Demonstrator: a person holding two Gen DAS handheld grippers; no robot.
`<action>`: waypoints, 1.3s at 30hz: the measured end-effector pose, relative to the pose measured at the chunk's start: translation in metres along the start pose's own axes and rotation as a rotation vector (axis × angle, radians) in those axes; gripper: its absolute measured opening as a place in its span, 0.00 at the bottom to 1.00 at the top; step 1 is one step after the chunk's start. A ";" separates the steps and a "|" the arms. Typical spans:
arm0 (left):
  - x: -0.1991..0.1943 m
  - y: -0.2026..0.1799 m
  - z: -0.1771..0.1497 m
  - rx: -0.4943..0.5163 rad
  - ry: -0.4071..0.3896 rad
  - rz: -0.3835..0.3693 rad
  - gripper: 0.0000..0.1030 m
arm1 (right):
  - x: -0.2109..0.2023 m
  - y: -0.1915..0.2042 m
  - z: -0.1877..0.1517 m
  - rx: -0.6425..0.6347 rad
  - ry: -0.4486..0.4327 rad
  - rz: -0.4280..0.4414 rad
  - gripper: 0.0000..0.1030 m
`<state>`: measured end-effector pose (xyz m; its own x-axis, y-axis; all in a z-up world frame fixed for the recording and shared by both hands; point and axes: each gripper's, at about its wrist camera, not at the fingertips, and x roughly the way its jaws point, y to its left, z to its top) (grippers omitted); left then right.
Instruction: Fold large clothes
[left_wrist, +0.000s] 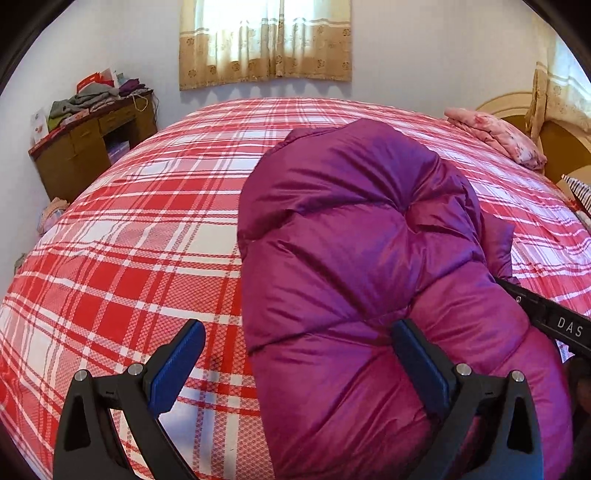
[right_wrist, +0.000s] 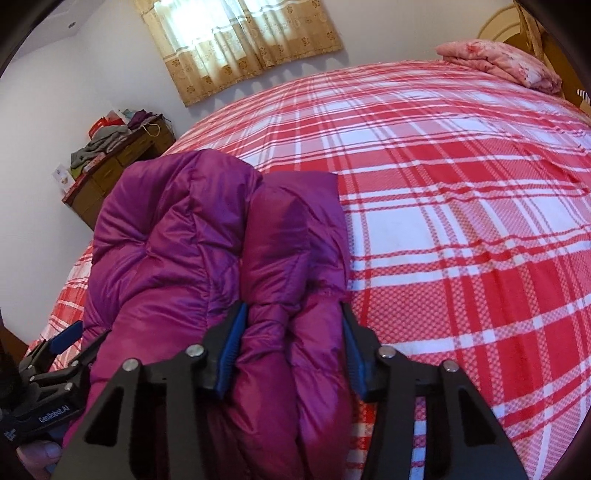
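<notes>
purple down jacket (right_wrist: 207, 240) lies bunched on the plaid bed (right_wrist: 461, 221), long axis running away from both cameras toward the curtain (right_wrist: 240, 44). right gripper (right_wrist: 291, 354) is nearer, jaws pinching a puffy fold at the jacket's near edge, lower centre of the right view. left gripper (left_wrist: 299, 362) has jaws spread, one finger against the jacket's left flank, bed showing between. pink folded cloth (left_wrist: 495, 136) upper right and the cluttered desk (left_wrist: 92, 144) upper left sit well apart; nothing blocks.

jacket (left_wrist: 362, 258) bottom cut off, desk clutter (left_wrist: 92, 99) indistinct
</notes>
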<state>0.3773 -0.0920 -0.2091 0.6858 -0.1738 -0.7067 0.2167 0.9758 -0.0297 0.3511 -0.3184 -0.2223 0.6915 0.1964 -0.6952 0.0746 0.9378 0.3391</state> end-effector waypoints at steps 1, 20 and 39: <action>0.000 -0.001 0.000 0.003 0.000 -0.001 0.98 | 0.000 -0.001 0.000 0.002 -0.001 0.008 0.47; 0.000 -0.023 0.002 0.093 -0.008 -0.091 0.68 | 0.001 -0.007 0.001 0.030 -0.001 0.059 0.42; -0.110 -0.004 0.010 0.147 -0.188 0.026 0.15 | -0.068 0.043 -0.004 -0.041 -0.157 0.225 0.14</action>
<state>0.3078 -0.0784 -0.1245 0.8070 -0.1839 -0.5611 0.2864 0.9529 0.0997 0.3045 -0.2903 -0.1625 0.7907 0.3568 -0.4974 -0.1199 0.8871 0.4457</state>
